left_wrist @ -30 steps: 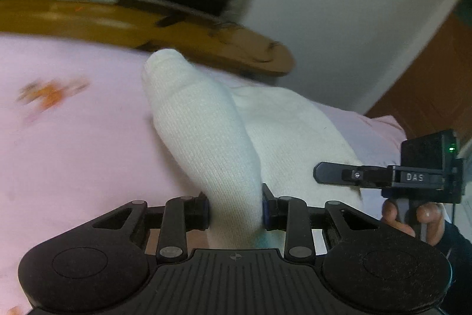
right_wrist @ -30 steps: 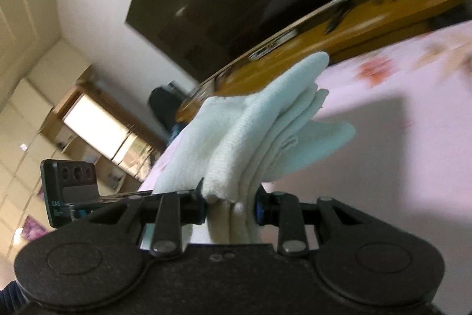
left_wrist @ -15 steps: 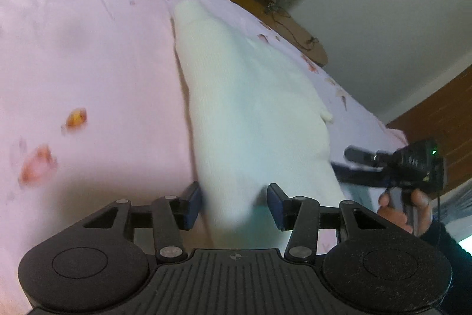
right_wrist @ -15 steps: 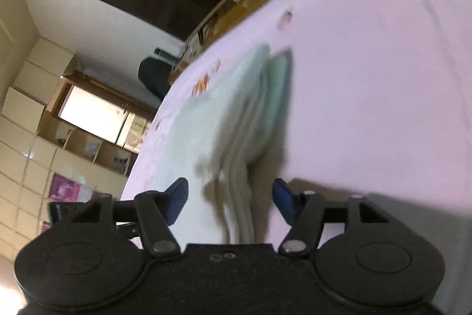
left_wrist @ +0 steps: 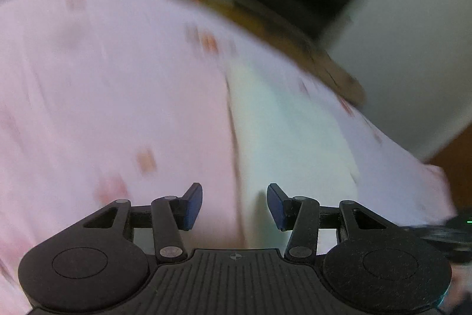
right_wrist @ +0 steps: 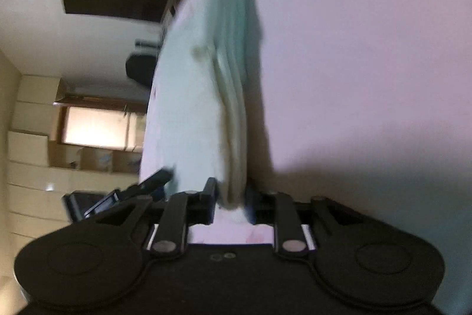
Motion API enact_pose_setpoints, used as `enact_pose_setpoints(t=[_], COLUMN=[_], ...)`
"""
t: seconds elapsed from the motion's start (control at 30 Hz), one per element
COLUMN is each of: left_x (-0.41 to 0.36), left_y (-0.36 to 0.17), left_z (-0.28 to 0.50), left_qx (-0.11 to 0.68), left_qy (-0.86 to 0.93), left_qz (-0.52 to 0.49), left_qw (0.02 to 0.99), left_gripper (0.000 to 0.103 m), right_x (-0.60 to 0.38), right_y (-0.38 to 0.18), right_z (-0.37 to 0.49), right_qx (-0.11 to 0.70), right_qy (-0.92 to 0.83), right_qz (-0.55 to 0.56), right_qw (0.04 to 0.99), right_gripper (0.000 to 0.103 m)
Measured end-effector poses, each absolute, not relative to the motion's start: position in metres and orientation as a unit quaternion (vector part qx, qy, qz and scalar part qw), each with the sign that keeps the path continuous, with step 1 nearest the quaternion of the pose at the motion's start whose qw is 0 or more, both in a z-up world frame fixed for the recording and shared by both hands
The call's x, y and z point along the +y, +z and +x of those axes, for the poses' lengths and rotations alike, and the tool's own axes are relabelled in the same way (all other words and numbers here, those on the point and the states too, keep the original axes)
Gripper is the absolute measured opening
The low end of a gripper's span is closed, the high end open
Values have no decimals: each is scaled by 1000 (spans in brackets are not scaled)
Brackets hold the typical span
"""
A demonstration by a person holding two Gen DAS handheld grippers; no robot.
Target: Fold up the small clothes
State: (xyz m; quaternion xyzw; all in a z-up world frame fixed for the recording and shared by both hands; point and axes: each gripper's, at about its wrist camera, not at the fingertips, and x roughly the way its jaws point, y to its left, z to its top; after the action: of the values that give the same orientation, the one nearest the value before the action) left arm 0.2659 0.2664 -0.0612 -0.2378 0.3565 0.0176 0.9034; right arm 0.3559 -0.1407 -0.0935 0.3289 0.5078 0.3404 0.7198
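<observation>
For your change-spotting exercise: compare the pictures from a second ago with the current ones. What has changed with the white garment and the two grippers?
The left gripper has let go of the white garment, which now lies on the pink sheet. The right gripper opened midway and has closed on the garment's folded edge again. The garment remains folded.

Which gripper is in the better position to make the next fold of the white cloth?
The right gripper, probably. Its jaws are closed on the layered edge of the cloth, so it can carry that edge over. The left gripper is open and holds nothing; the cloth only lies ahead of it on the pink sheet.
</observation>
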Motion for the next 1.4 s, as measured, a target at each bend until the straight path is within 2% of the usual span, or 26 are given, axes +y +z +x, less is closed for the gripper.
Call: enact_pose_setpoints(t=[0.1, 0.2, 0.33, 0.4, 0.5, 0.6, 0.7, 0.73, 0.77, 0.8, 0.83, 0.9, 1.0, 1.1, 1.13, 1.17, 1.2, 1.27, 1.4], left_x=[241, 210, 185, 176, 178, 178, 180, 182, 183, 185, 189, 189, 176, 151, 141, 131, 124, 107, 94], left_y=[-41, -35, -67, -67, -49, -53, -66, -77, -88, -89, -89, -77, -44, -2, 10, 22, 30, 42, 53], left_z=[298, 338, 387, 388, 356, 313, 263, 256, 251, 242, 237, 223, 186, 130, 112, 93, 79, 53, 12], left_qx=[321, 315, 406, 399, 369, 368, 365, 385, 396, 387, 388, 385, 343, 289, 272, 261, 256, 256, 255], left_qy=[23, 0, 10, 4, 0, 10, 37, 37, 46, 55, 58, 71, 76, 85, 89, 83, 73, 72, 71], left_qz=[-179, -135, -70, -34, -43, -43, -61, -63, -57, -65, -78, -72, -41, -30, -23, -21, -21, -17, -26], left_qw=[930, 940, 911, 916, 928, 929, 928, 920, 915, 918, 917, 917, 936, 953, 958, 962, 964, 964, 964], left_gripper=[48, 48, 48, 48, 48, 48, 48, 48, 51, 59, 59, 59, 60, 103, 103, 103, 103, 103, 103], right_x=[-121, -82, -42, -34, -43, -50, -58, -58, -56, -52, -46, -38, -51, -76, -88, -97, -102, -113, -127], right_y=[-43, -23, -32, -55, -42, -32, -44, -48, -56, -65, -71, -67, -40, -2, 10, 21, 32, 48, 72], right_z=[373, 396, 421, 422, 410, 377, 334, 321, 312, 302, 290, 274, 256, 215, 195, 177, 160, 132, 81], right_qx=[408, 368, 378, 412, 399, 368, 392, 404, 424, 442, 438, 415, 403, 371, 362, 353, 346, 335, 325], right_qy=[335, 334, 323, 307, 318, 351, 348, 337, 335, 338, 336, 321, 307, 279, 280, 276, 270, 247, 196], right_qz=[222, 145, 52, 3, -2, 8, -3, 9, 26, 31, 19, -16, 20, 26, 29, 31, 30, 23, -2], right_qw=[820, 856, 866, 858, 860, 861, 852, 851, 841, 830, 834, 851, 862, 885, 889, 893, 898, 909, 925], right_gripper=[19, 18, 14, 12, 15, 24, 24, 24, 20, 20, 20, 22, 25, 46, 64, 78, 82, 103, 103])
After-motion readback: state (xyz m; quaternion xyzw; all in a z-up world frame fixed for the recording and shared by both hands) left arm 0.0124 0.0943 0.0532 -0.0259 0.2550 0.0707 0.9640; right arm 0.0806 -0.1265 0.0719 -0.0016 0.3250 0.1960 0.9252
